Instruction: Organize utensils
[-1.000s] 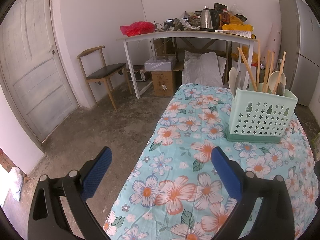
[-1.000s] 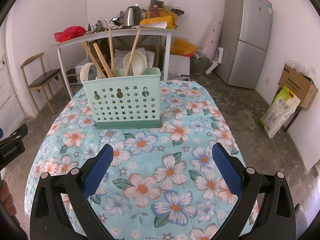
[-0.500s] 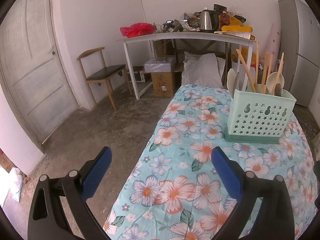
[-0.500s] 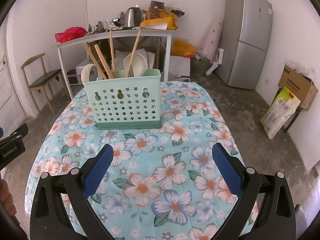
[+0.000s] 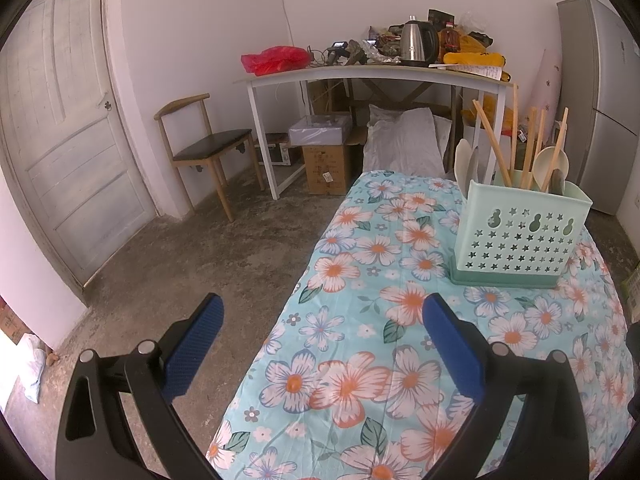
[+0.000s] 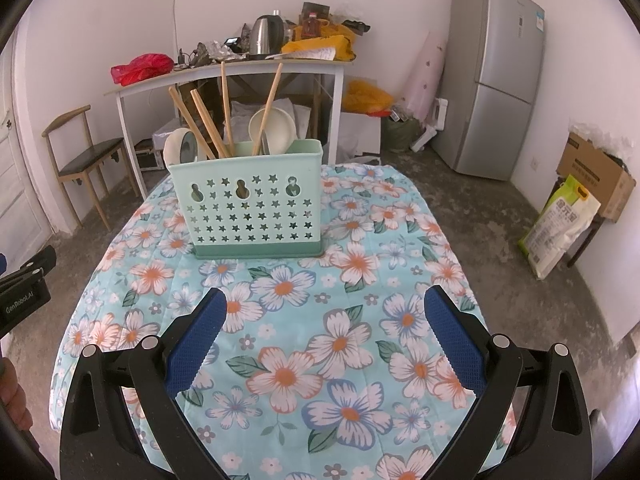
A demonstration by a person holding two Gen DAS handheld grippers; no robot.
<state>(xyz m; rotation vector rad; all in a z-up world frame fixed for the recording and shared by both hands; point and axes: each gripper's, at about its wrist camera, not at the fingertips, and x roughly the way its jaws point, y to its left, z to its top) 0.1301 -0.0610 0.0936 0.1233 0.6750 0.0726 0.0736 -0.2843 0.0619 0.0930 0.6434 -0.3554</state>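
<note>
A mint green utensil holder (image 6: 250, 206) with star-shaped holes stands upright on the table under a floral cloth (image 6: 340, 344). Wooden chopsticks (image 6: 208, 124) and pale spoons (image 6: 274, 130) stick up out of it. The same holder (image 5: 520, 232) sits at the right in the left wrist view. My right gripper (image 6: 325, 304) is open and empty above the cloth, well short of the holder. My left gripper (image 5: 322, 312) is open too, over the table's left edge, with nothing between its fingers.
A white side table (image 5: 360, 76) with a kettle (image 5: 416, 42) and clutter stands at the back. A wooden chair (image 5: 204, 148) and a door (image 5: 60, 132) are on the left, a grey fridge (image 6: 492, 80) and a cardboard box (image 6: 596, 176) on the right.
Both grippers have drawn back a little from the holder, which looks slightly smaller and farther in both views. Both stay open.
</note>
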